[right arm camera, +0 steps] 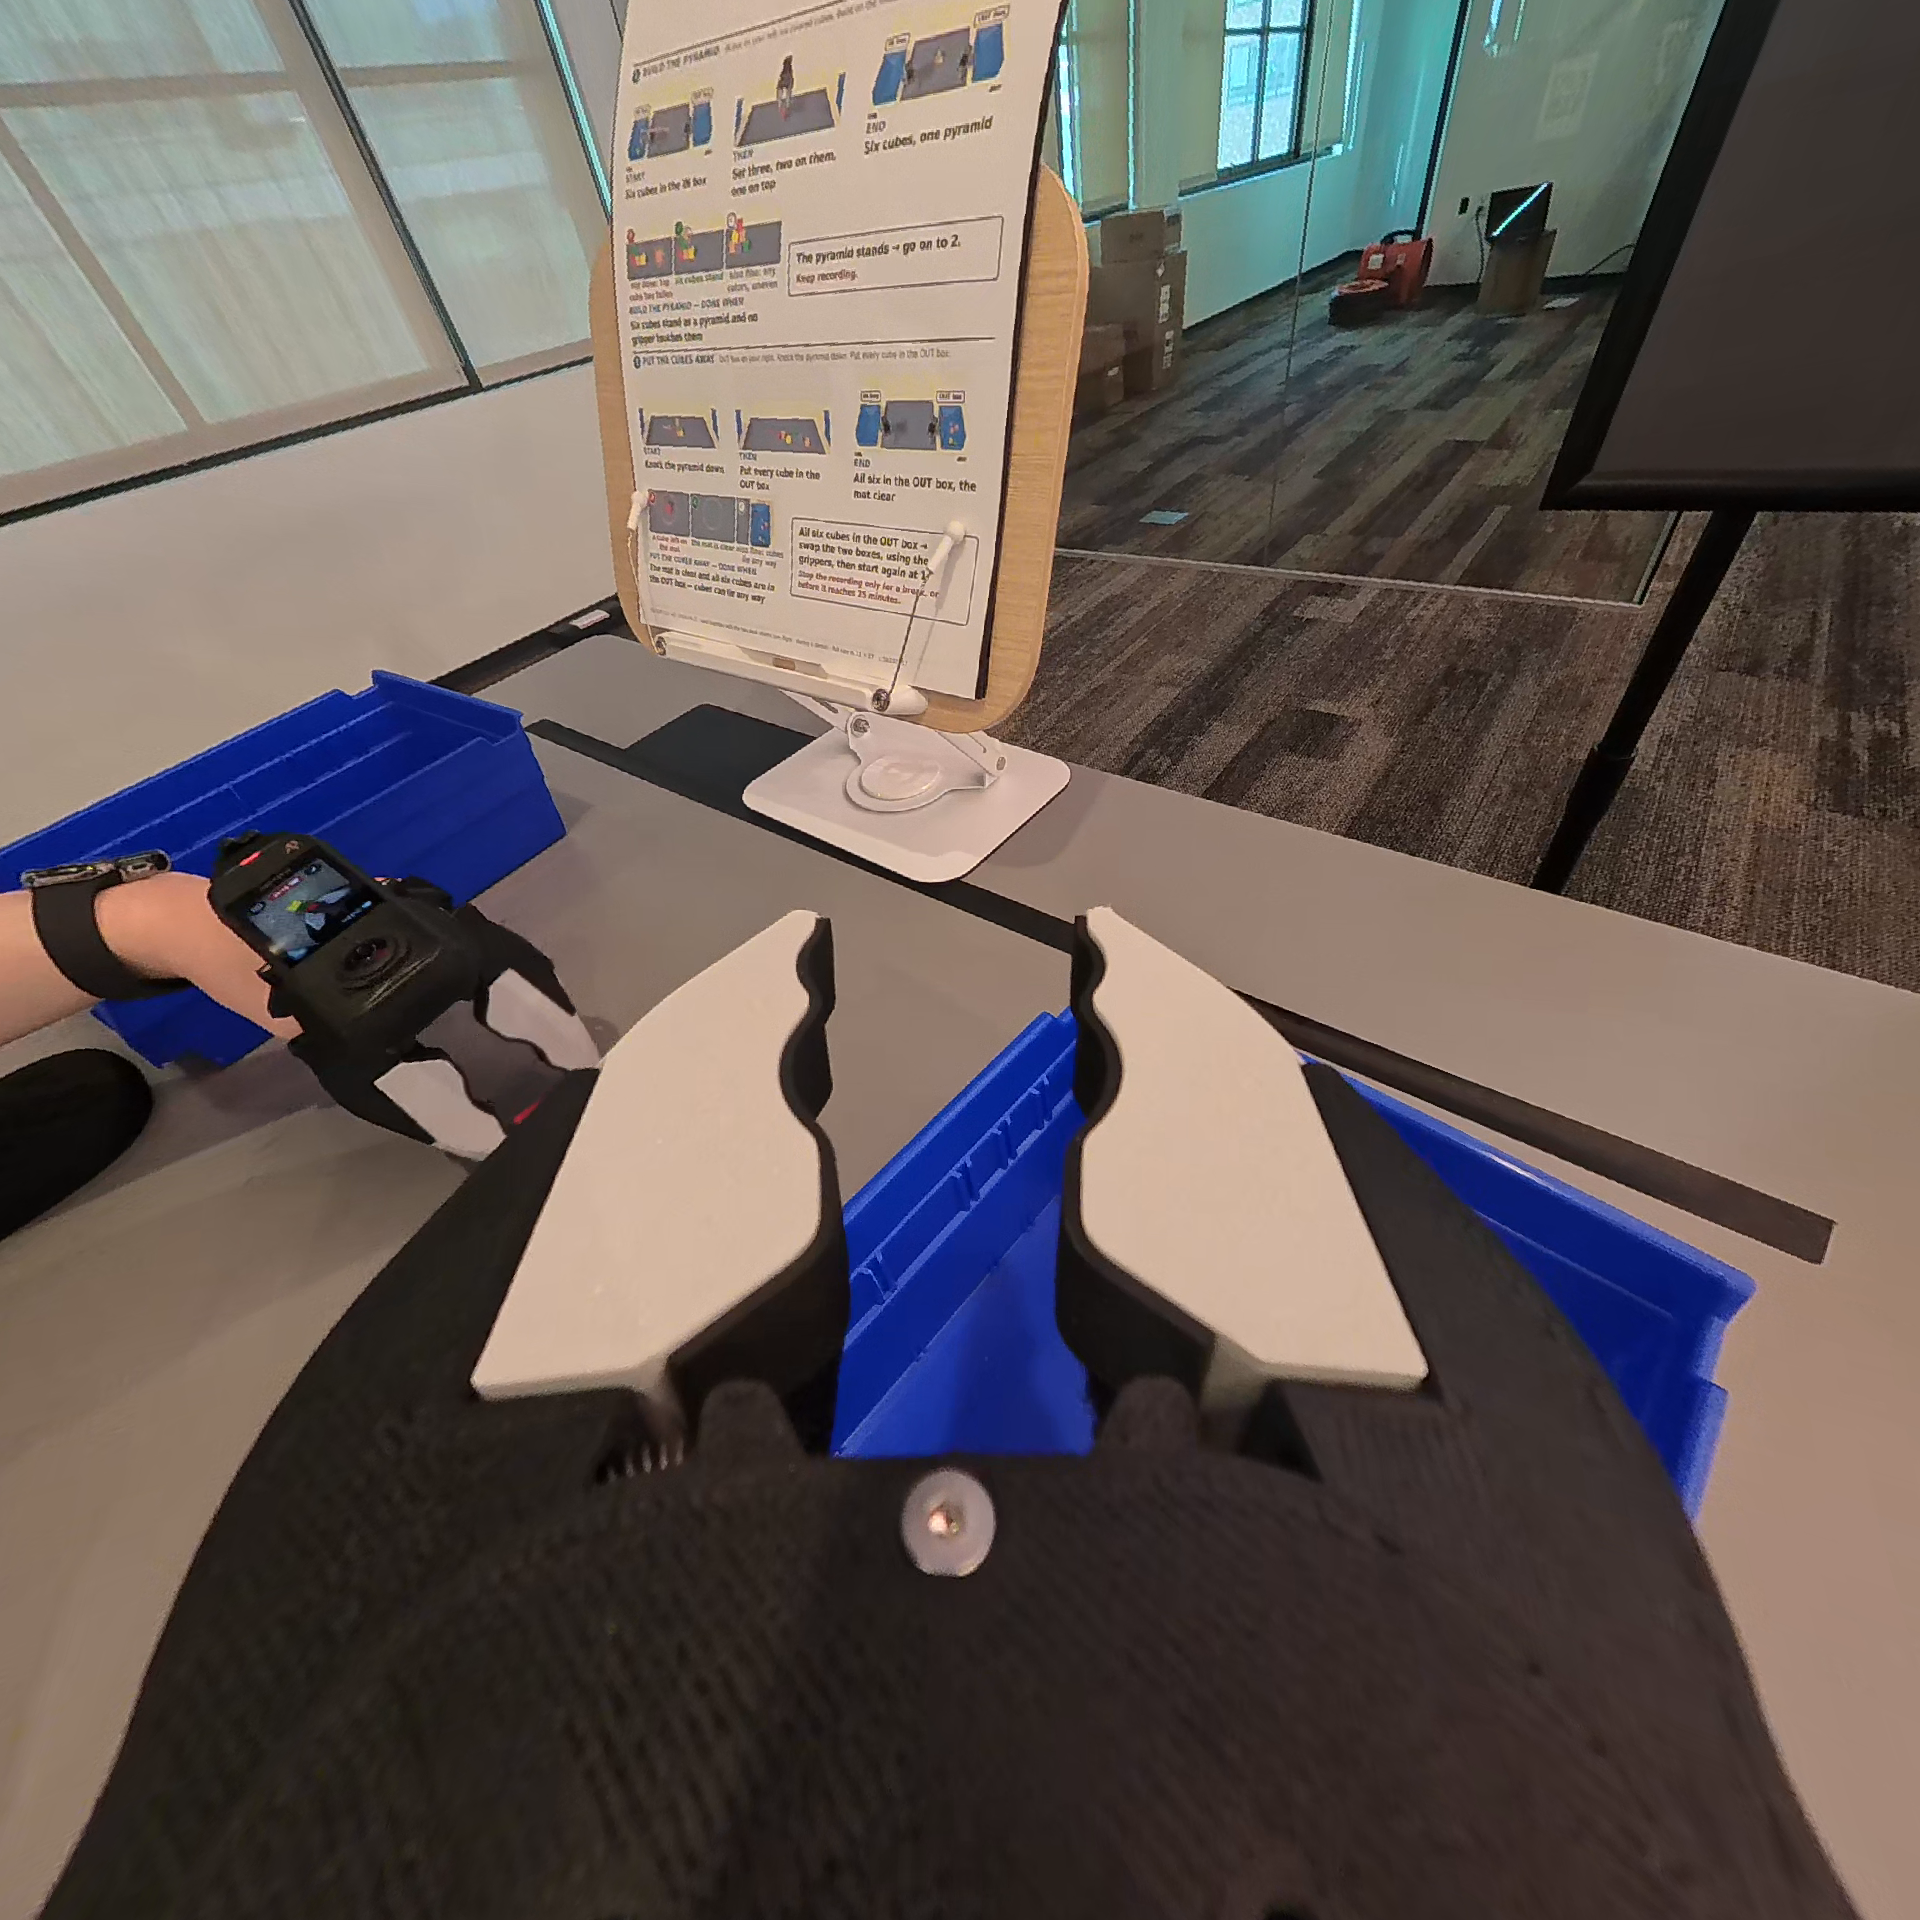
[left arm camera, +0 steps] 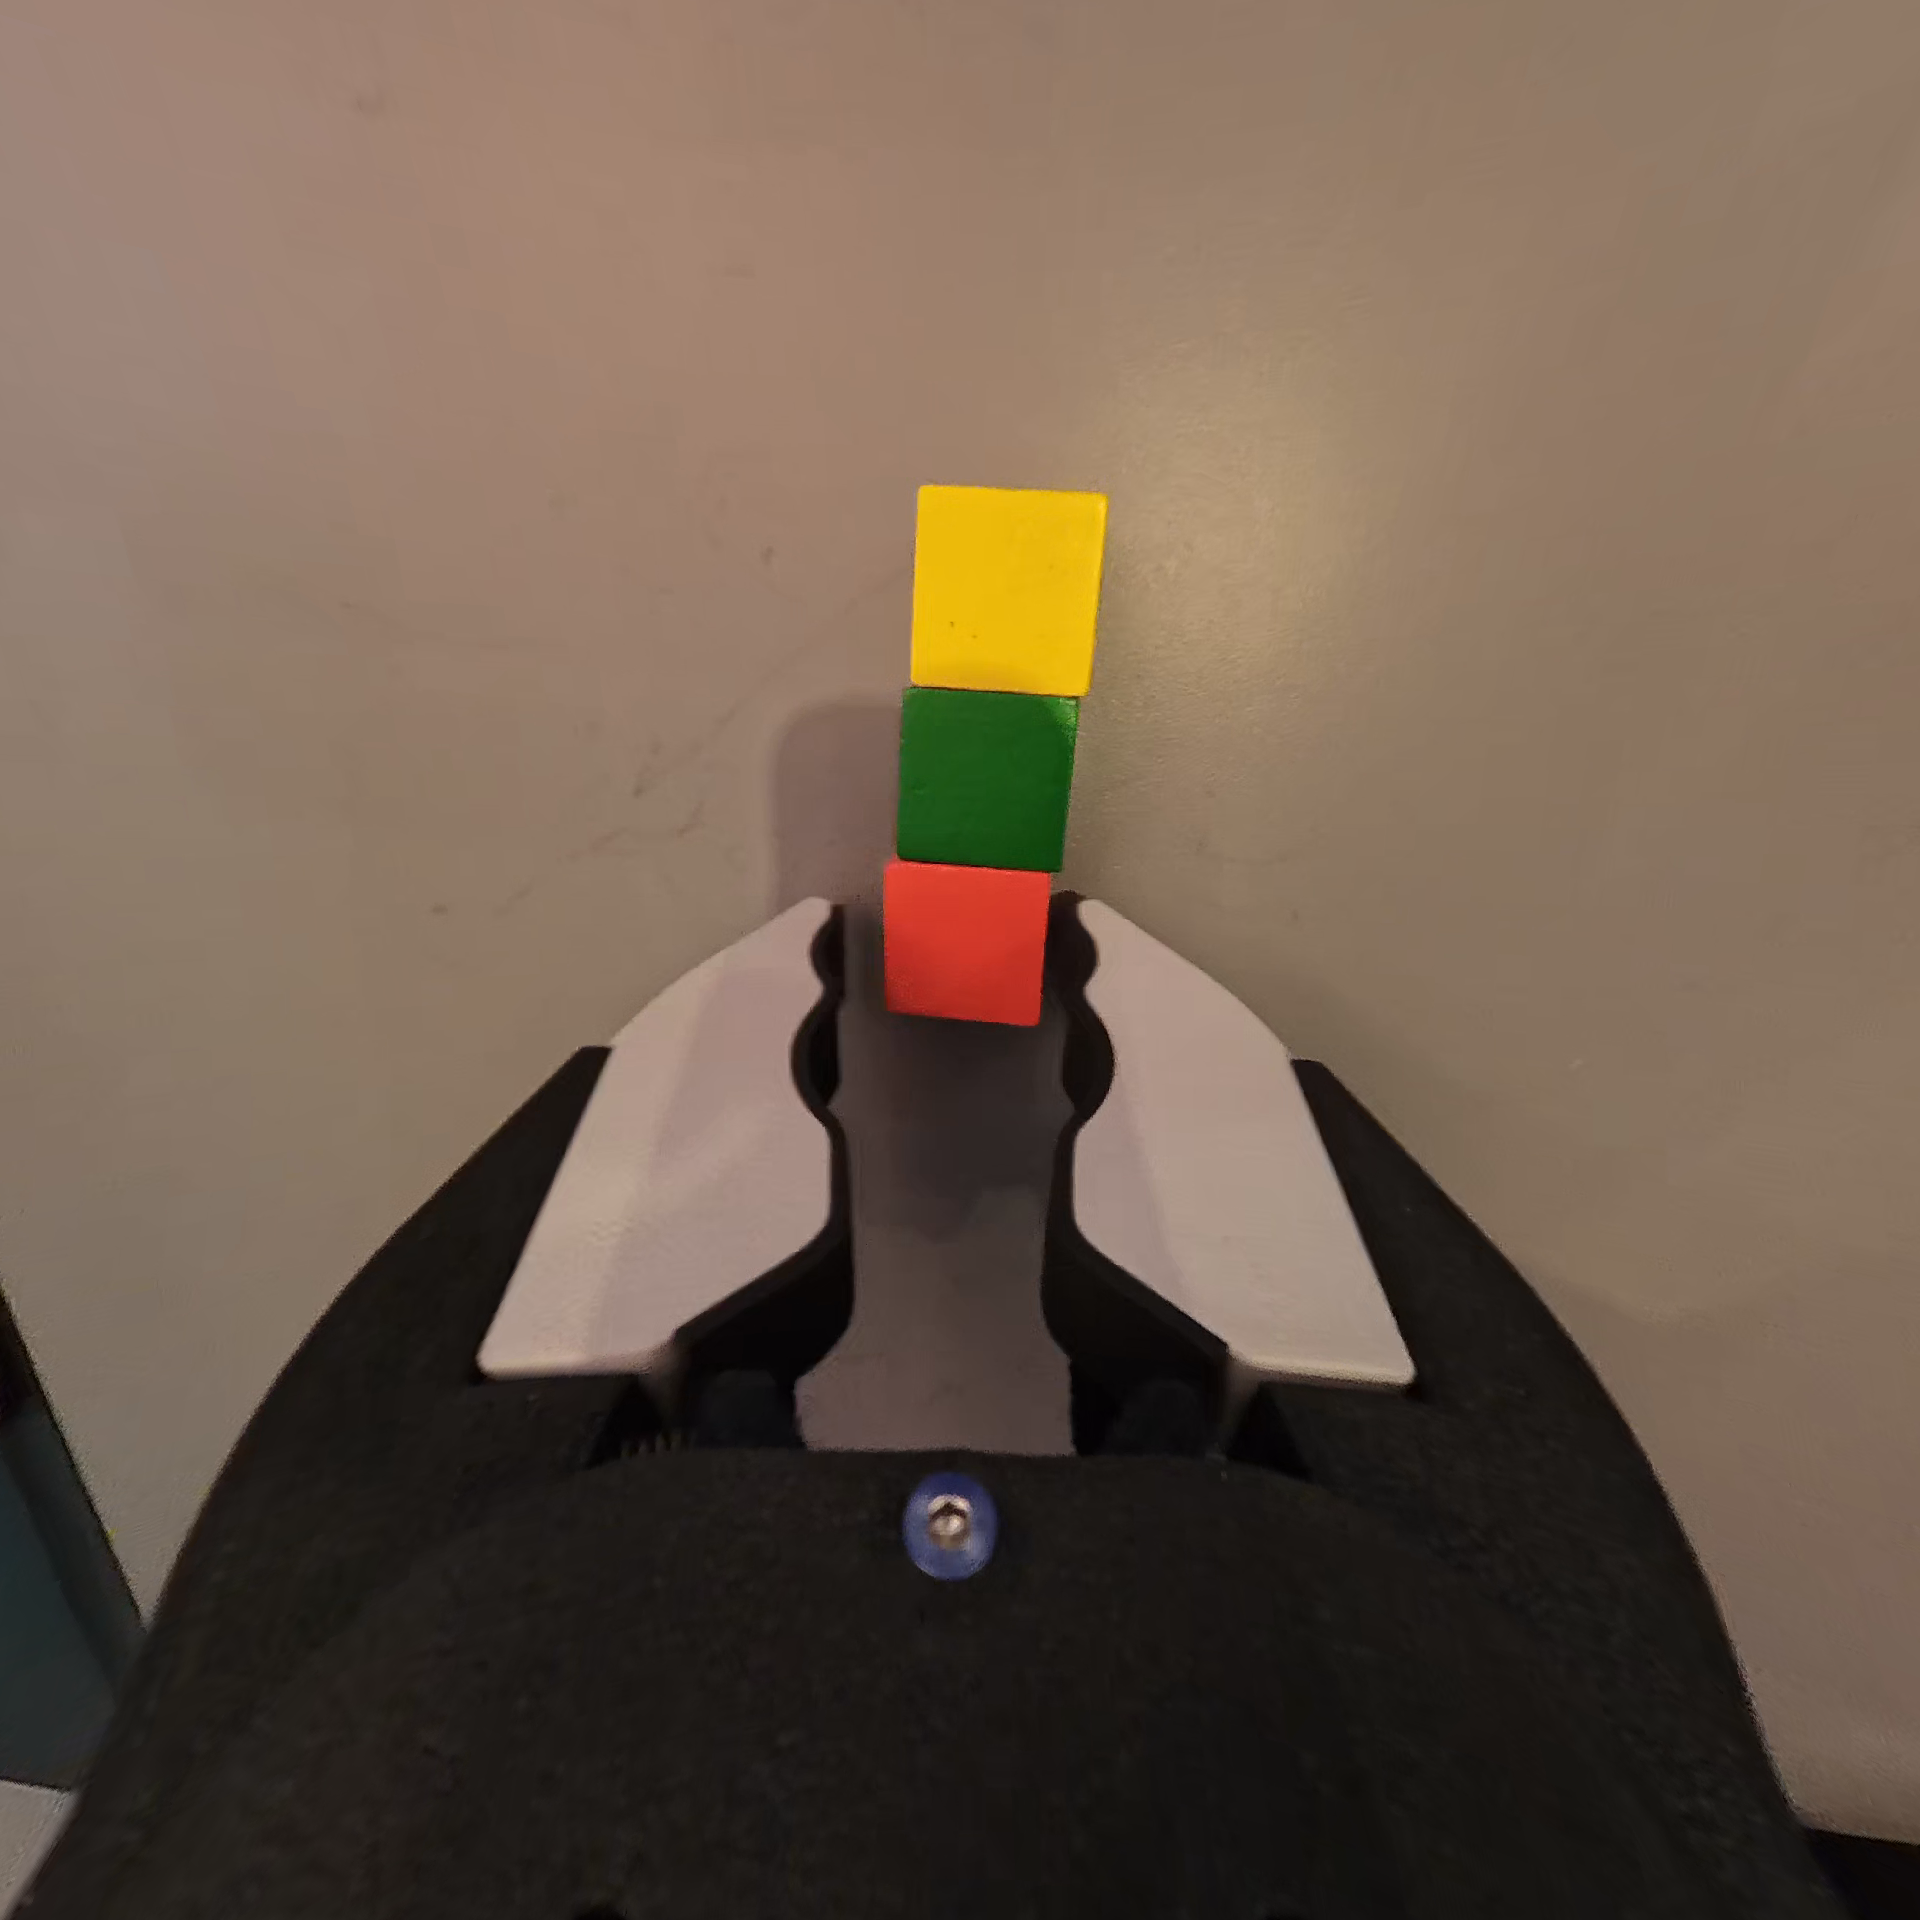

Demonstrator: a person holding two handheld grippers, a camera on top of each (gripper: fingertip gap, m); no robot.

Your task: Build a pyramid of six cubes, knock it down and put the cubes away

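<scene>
1. Three small painted cubes lie in one line on the plain grey mat (left arm camera: 416, 520), seen from above in the left wrist view: a yellow cube (left arm camera: 1006, 590) farthest, a green cube (left arm camera: 984, 779) in the middle, a red cube (left arm camera: 964, 943) nearest. Each one touches the next, and each is shifted a little to the left of the one beyond it, so their side edges do not make one straight line
2. The left gripper (left arm camera: 956, 914), black with pale grey finger plates, has its jaws apart around the red cube. The right finger is just beside the cube's right face; I cannot tell if it touches. On the left side a narrow gap shows between finger and cube
3. The mat is bare on both sides of the line and beyond the yellow cube
4. The right gripper (right arm camera: 951, 925) is held above the near blue plastic bin (right arm camera: 1558, 1278), jaws apart, with nothing between them. The bin's long rim runs under the fingers; its inside is mostly hidden
5. A second blue plastic bin (right arm camera: 343, 758) stands at the far left, well apart from the first, with open table surface between them
6. In the right wrist view the left gripper (right arm camera: 520, 1081) is low over the mat, held by a hand (right arm camera: 177, 935) with a black wrist strap
7. A printed instruction sheet on a white stand (right arm camera: 904, 800) is at the table's far edge (right arm camera: 1558, 925); beyond it the floor is dark carpet
</scene>
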